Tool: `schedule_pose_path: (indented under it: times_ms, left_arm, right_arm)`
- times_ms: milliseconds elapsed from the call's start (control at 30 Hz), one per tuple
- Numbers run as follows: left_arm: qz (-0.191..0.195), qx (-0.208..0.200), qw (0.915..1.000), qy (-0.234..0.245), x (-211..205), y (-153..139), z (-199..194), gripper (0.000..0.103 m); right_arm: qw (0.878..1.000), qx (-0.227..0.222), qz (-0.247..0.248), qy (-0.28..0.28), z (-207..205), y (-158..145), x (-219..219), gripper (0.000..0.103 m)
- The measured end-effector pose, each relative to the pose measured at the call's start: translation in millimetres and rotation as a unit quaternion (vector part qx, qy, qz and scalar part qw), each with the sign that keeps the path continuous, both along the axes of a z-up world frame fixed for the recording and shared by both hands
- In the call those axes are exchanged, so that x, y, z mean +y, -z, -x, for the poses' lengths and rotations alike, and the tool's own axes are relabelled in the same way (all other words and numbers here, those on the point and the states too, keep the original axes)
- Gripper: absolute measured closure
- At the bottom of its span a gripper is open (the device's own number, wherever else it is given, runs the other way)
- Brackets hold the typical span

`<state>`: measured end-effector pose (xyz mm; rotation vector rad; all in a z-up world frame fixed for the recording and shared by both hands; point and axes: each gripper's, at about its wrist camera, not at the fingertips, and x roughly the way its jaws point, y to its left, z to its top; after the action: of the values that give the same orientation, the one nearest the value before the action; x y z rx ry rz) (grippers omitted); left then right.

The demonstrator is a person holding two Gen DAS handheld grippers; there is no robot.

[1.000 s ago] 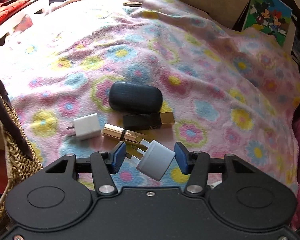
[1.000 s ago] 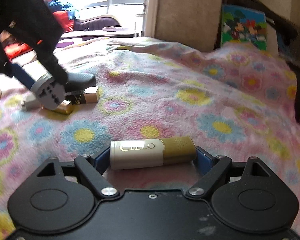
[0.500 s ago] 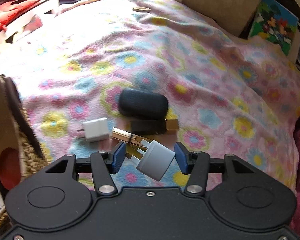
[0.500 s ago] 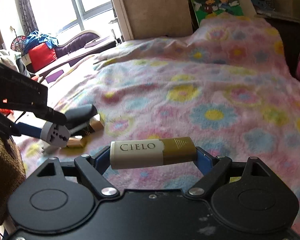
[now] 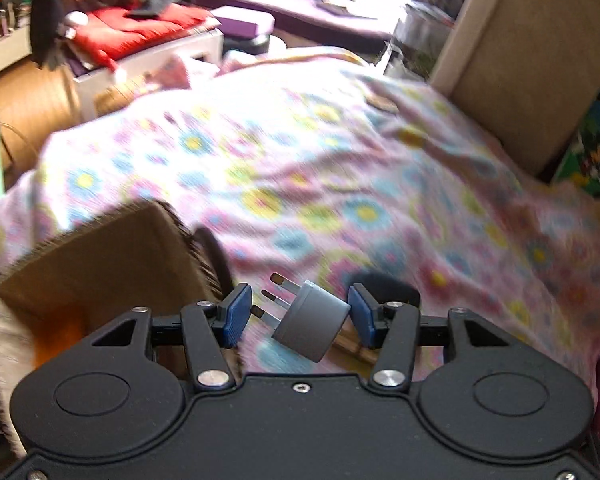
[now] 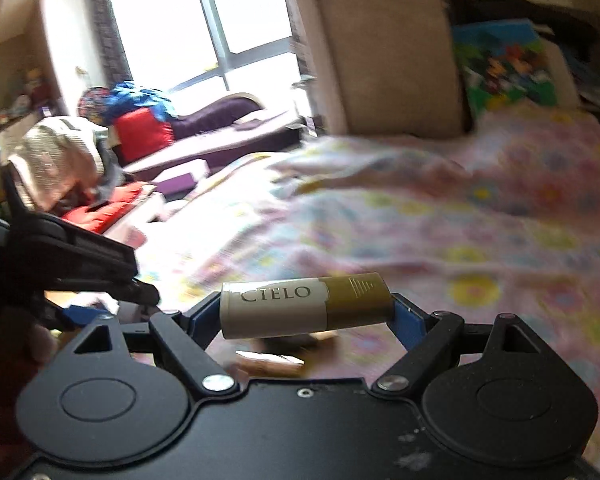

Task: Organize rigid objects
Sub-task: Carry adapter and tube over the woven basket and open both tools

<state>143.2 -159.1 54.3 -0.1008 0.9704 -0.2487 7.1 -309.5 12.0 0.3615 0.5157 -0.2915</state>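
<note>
A sunlit bedroom, its bed spread with a pink flowered blanket (image 5: 340,184), frames two hand-held grippers carrying small items above it. In the left wrist view, the left gripper (image 5: 298,312) holds a grey plug adapter (image 5: 312,322) askew between its blue pads, prongs pointing up and to the left; the right pad presses the adapter's body, while the left pad appears to bear only on the lowest prong. A brown woven basket (image 5: 100,264) sits just beside and below the gripper on its left, and a dark case (image 5: 388,286) lies on the blanket beyond the right finger. The slanted, prong-tip hold looks precarious: a jolt could pivot the adapter free short of the basket. In the right wrist view, the right gripper (image 6: 306,314) is spread wide, clamping a white-and-gold tube marked CIELO (image 6: 304,304) end to end, off the blanket. Pinched lengthwise at its caps, the tube could likely slip or swivel out. The left gripper's dark body looms at that frame's left edge, near enough that the two could collide.
</note>
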Motion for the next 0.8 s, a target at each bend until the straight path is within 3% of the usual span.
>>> schedule_pose_path:
  times_ms: [300, 500, 800]
  left_arm:
    - [-0.024, -0.080, 0.9946, -0.061, 52.2, -43.4, 6.3, 0.052]
    - [-0.023, -0.059, 0.9941, -0.087, 79.6, -33.3, -2.2, 0.052]
    - [-0.020, -0.024, 0.9883, -0.149, 139.2, -18.9, -9.1, 0.052]
  right_arm:
    - [0.996, -0.024, 0.005, -0.081, -35.0, -44.2, 63.5, 0.017]
    - [0.992, -0.017, 0.009, -0.125, -48.9, -55.2, 106.7, 0.017]
    - [0.984, 0.020, 0.002, -0.176, -77.8, -42.0, 159.6, 0.017]
